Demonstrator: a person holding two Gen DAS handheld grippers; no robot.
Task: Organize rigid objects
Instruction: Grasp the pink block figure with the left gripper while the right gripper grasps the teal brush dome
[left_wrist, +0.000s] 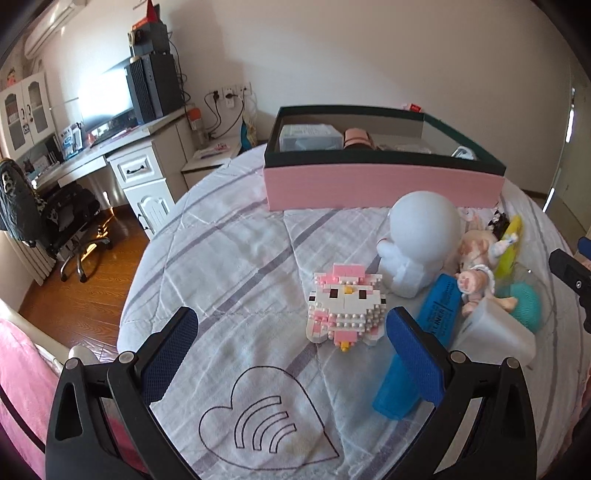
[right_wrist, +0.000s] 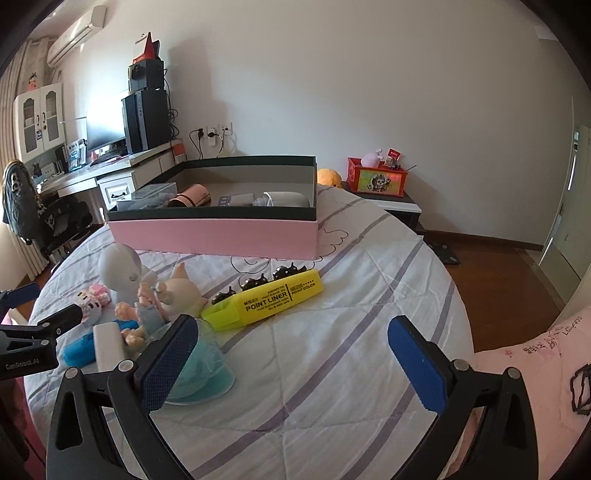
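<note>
Pink-and-white brick-built cat figure (left_wrist: 345, 308) stands on the striped quilt (left_wrist: 236, 258) just ahead of the left gripper (left_wrist: 291, 332), whose 2 blue-padded fingers (left_wrist: 173, 354) are spread wide with nothing between them. The figure lies nearer the right-hand pad than the left. Directly behind it sits a round white figurine (left_wrist: 421, 240); to its right a blue highlighter-shaped case (left_wrist: 424, 332) runs toward the camera, partly covered by that pad, with a white rectangular block (left_wrist: 495, 332) beside it. A pale doll (left_wrist: 476, 266) leans against the white figurine, and a teal item under a clear dome (left_wrist: 524, 299) lies beyond the doll.

In the right wrist view the right gripper (right_wrist: 293, 354) is likewise spread wide and empty above bare quilt. Its left pad overlaps the clear dome (right_wrist: 207, 369). A yellow "POINT LINER" highlighter-shaped case (right_wrist: 266, 299) lies ahead, with 3 small dark objects (right_wrist: 255, 282) in a row just behind it; their kind cannot be told.

A pink box with dark rim (right_wrist: 218, 232) stands open at the far side of the bed, already holding a clear container (left_wrist: 310, 136), a pink cylinder (right_wrist: 190, 195) and a white item (right_wrist: 288, 199). A desk (left_wrist: 122, 147) stands well apart, past the bed edge.
</note>
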